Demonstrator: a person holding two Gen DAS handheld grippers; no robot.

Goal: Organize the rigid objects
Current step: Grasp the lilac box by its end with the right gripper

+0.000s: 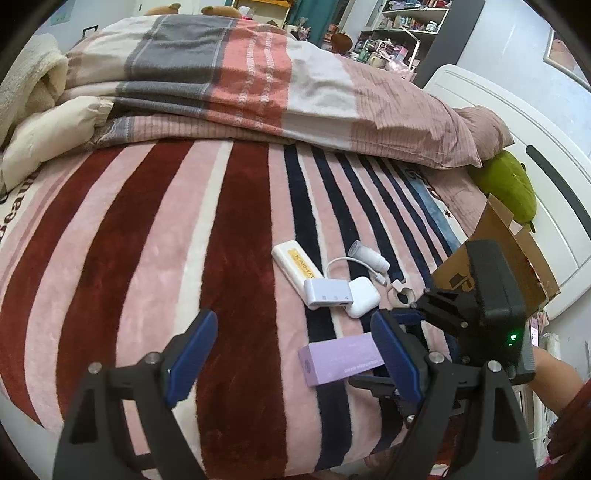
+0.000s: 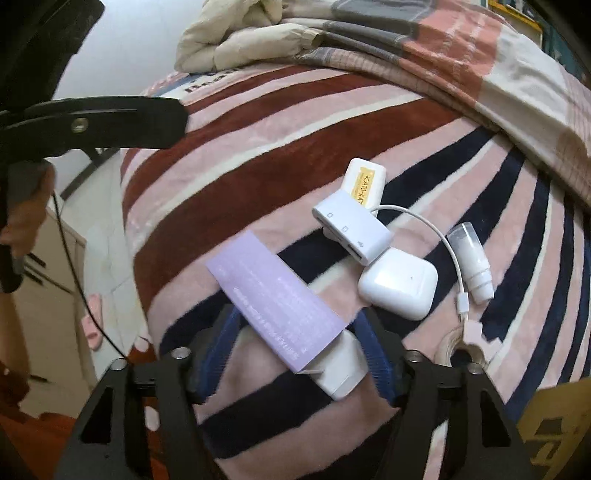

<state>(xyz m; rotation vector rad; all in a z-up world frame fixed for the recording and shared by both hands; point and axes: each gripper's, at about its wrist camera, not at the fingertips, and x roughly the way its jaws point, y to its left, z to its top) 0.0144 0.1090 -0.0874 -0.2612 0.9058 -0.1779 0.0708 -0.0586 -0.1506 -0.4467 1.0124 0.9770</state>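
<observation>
Purple box (image 2: 275,295) lies between jaws of right hand-held gripper (image 2: 299,354)

Lilac box (image 2: 275,295) (striped maroon-pink blanket (image 1: 147,240))

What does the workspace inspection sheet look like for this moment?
Surface: striped fleece blanket on a bed.
Job's things: purple box, white adapter hub, earbud case, white yellow-labelled stick, small dropper bottle, all lying close together; cardboard box at the bed's edge.
Clutter: folded quilt, green plush.
Grippers: left gripper open, empty; right gripper around the purple box, grip unclear.
Cables: hub's short white lead.
Surroundings: crowded shelves.
</observation>
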